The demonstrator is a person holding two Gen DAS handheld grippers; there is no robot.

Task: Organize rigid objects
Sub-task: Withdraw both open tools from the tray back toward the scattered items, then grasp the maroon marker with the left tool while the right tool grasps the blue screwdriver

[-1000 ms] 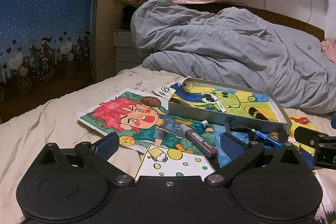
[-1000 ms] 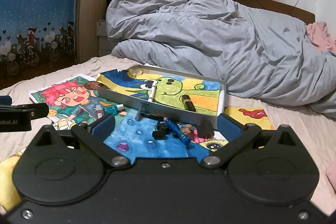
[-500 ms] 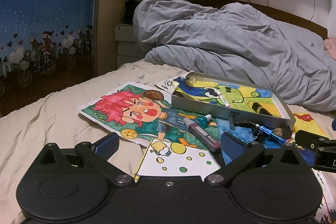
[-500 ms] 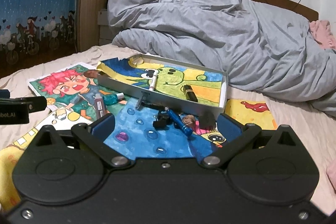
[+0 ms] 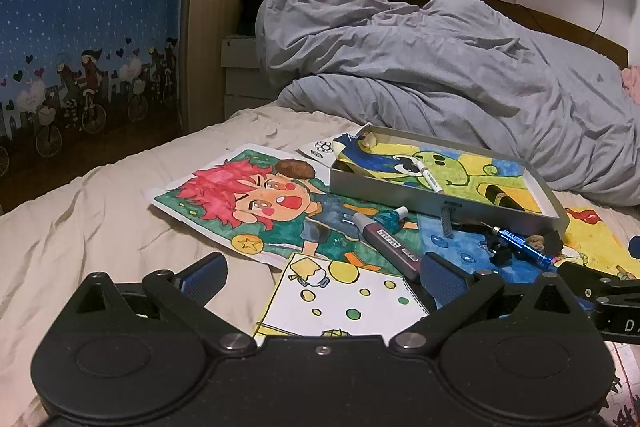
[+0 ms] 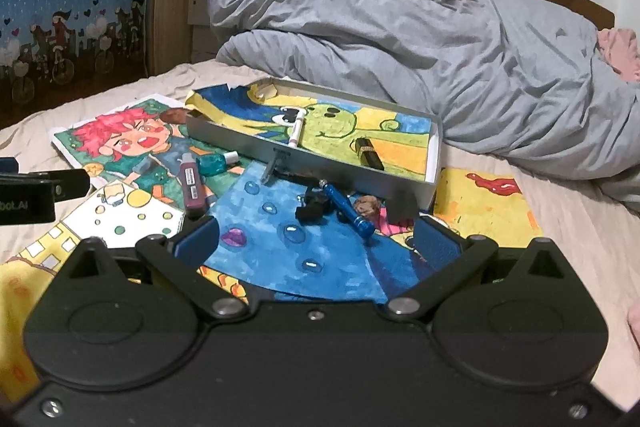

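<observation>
Both my wrist cams look forward, low over the bed (image 5: 80,227); left sits further left; both share the tin (image 5: 400,193) (image 6: 320,163), fairly near.

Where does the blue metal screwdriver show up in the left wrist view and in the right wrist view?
Left wrist: the blue screwdriver lies at right of centre, on the blue drawing, just in front of the tray's near wall.
Right wrist: the blue screwdriver lies near centre, on the same blue drawing, between the open gripper fingers' line of sight.
Shared landmark: the silver tray directly behind it.
</observation>
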